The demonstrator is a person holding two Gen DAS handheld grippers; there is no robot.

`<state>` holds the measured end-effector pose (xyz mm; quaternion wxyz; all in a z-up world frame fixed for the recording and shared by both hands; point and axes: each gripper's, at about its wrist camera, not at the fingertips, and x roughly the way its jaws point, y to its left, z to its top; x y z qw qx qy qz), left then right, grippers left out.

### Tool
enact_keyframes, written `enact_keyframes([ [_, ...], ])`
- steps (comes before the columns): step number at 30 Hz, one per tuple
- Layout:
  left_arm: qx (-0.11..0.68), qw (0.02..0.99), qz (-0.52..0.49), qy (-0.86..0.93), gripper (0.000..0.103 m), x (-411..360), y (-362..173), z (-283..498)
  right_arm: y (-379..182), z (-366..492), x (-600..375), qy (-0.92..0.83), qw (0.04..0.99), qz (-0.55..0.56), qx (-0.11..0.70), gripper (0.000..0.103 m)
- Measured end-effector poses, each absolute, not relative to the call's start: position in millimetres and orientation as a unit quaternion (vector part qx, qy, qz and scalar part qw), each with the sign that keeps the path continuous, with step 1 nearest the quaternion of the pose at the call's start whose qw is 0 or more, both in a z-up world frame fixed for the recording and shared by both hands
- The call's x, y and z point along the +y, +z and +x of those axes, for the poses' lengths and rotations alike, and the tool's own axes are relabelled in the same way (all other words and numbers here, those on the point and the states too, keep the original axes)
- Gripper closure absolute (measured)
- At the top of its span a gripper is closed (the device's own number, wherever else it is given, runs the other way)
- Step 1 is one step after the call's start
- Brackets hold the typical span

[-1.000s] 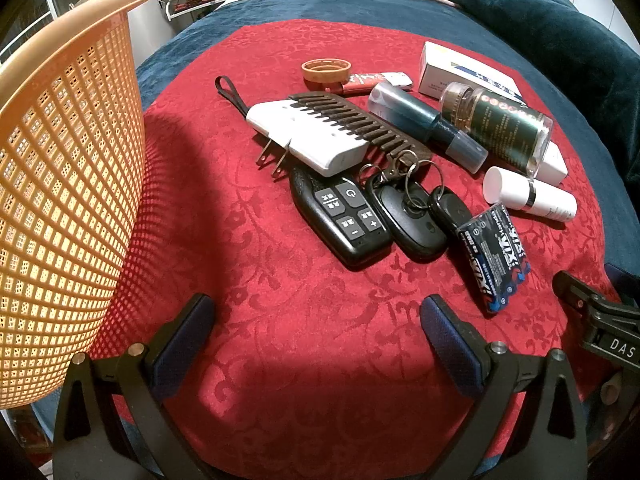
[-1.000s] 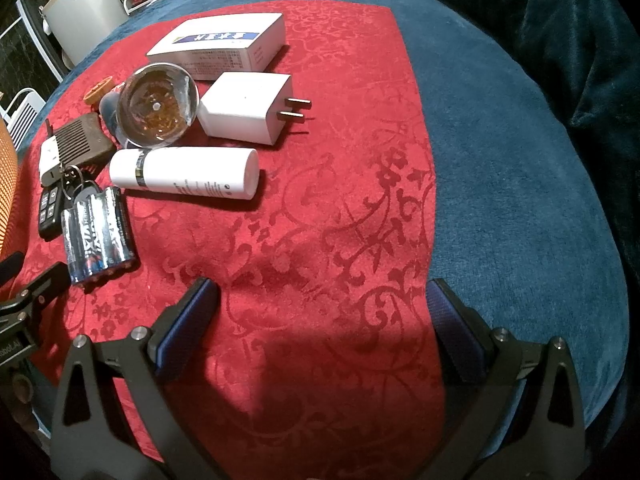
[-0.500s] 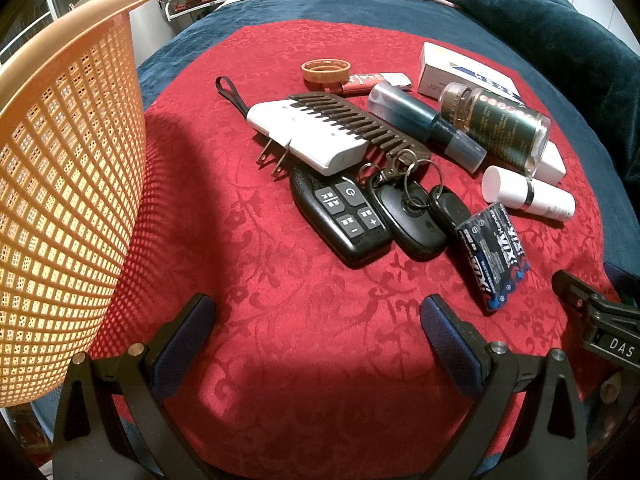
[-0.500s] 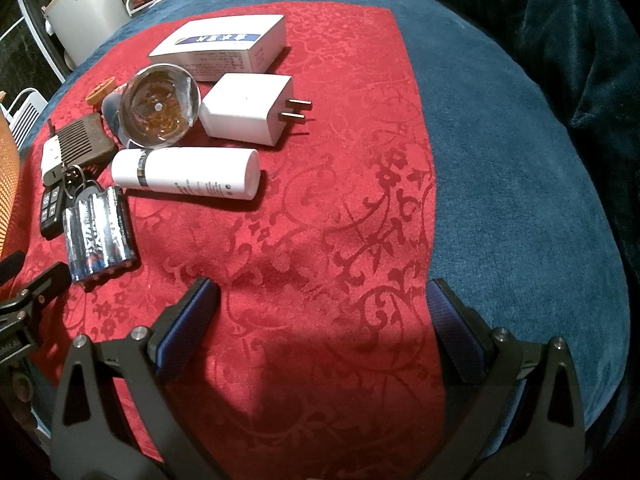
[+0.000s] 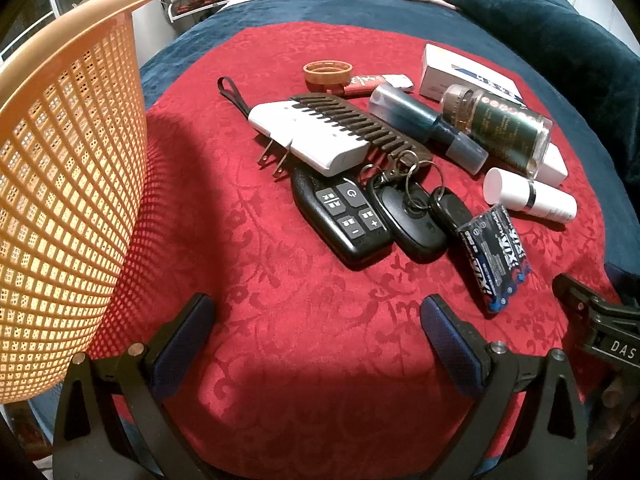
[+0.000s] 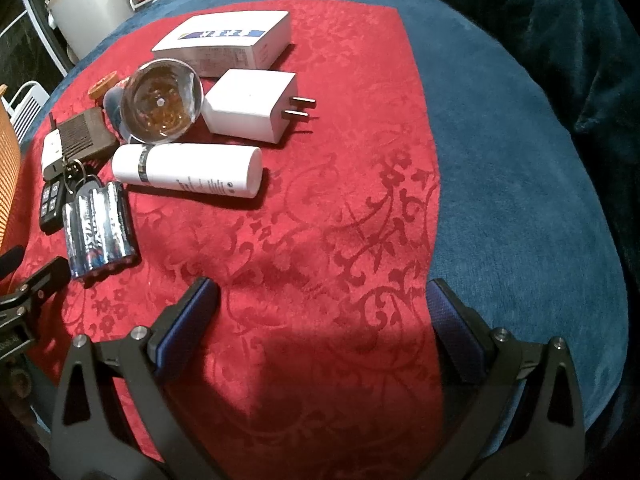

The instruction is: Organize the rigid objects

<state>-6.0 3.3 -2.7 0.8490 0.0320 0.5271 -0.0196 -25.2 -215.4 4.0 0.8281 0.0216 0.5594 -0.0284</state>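
A pile of small objects lies on a red cloth. In the left wrist view I see a black remote fob, car keys, a battery pack, a white plug adapter under a brown comb, a blue tube, a glass bottle and a white tube. My left gripper is open, short of the fob. In the right wrist view my right gripper is open over bare cloth, below the white tube, the battery pack and a white charger.
An orange mesh basket stands at the left. A white box, an orange ring and a red packet lie at the back. Blue bedding surrounds the cloth, with a dark blanket at the far right.
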Motion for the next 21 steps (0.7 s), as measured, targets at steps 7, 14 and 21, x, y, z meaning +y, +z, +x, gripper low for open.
enact_keyframes([
  [7,0.527,0.849,0.034,-0.016,0.000,0,-3,-1,1,-10,-214,-0.025,0.823,0.017,0.568,0.000],
  [14,0.527,0.849,0.034,-0.016,0.000,0,-3,-2,0,-14,-211,-0.028,0.826,0.017,0.563,0.000],
  [21,0.526,0.849,0.034,-0.016,0.000,-1,-3,0,-1,-14,-211,-0.028,0.822,0.017,0.569,0.000],
])
